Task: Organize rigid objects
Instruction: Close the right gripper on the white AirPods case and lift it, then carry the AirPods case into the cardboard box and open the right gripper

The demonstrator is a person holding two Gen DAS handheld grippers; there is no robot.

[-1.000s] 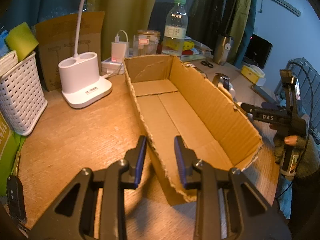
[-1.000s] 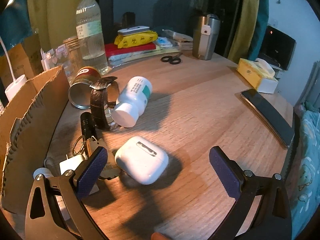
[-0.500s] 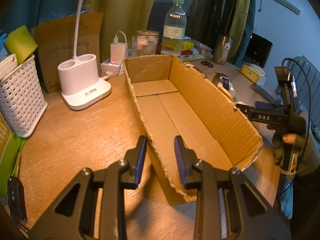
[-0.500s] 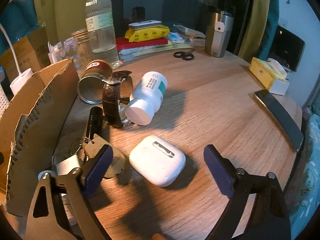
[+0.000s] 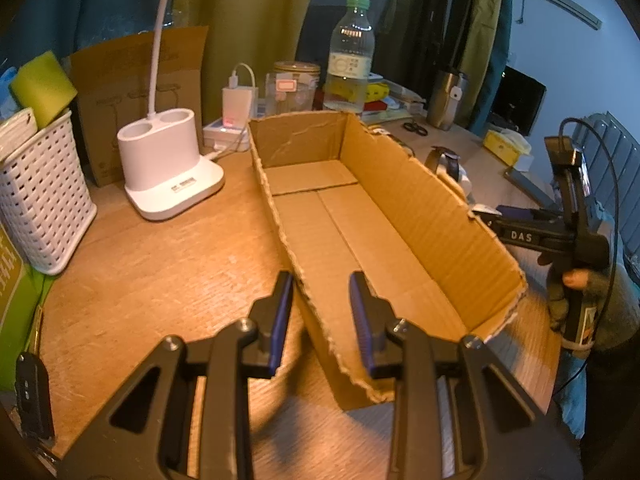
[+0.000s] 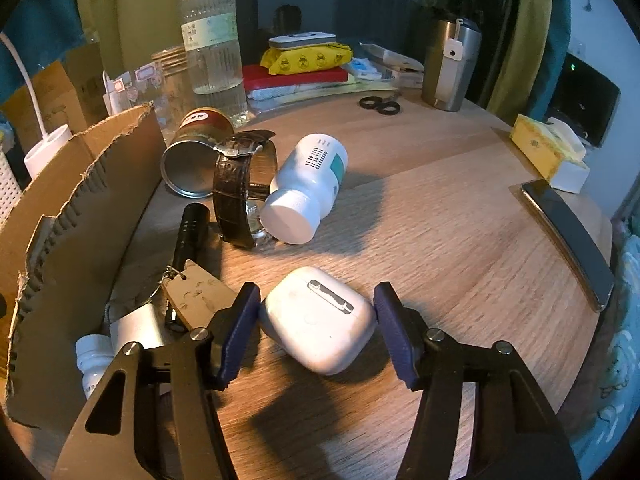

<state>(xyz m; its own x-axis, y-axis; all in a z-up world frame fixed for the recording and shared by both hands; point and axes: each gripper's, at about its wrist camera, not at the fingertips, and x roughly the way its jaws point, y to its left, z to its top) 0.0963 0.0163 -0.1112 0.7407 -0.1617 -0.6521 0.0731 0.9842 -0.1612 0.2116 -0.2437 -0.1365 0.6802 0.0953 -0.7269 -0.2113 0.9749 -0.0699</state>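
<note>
Colour-wise: white earbud case [image 6: 320, 326] with a grey strip, white pill bottle [image 6: 310, 190] with a teal label patch, dark brown croc-pattern watch strap [image 6: 234, 196], black flashlight [image 6: 190, 234], plain brown corrugated box [image 5: 360, 216], white lattice basket [image 5: 40, 204] at left, yellow tissue box [image 6: 550, 156] at right.

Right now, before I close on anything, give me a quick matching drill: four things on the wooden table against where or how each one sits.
Things:
1. white earbud case
2. white pill bottle
3. brown leather watch
4. brown cardboard box

States:
A. holds nothing
B. on its side, cap toward the camera
C. between the closing right gripper's pads
D. leaning against the pill bottle

Pairs: 1-C, 2-B, 3-D, 4-A
</note>
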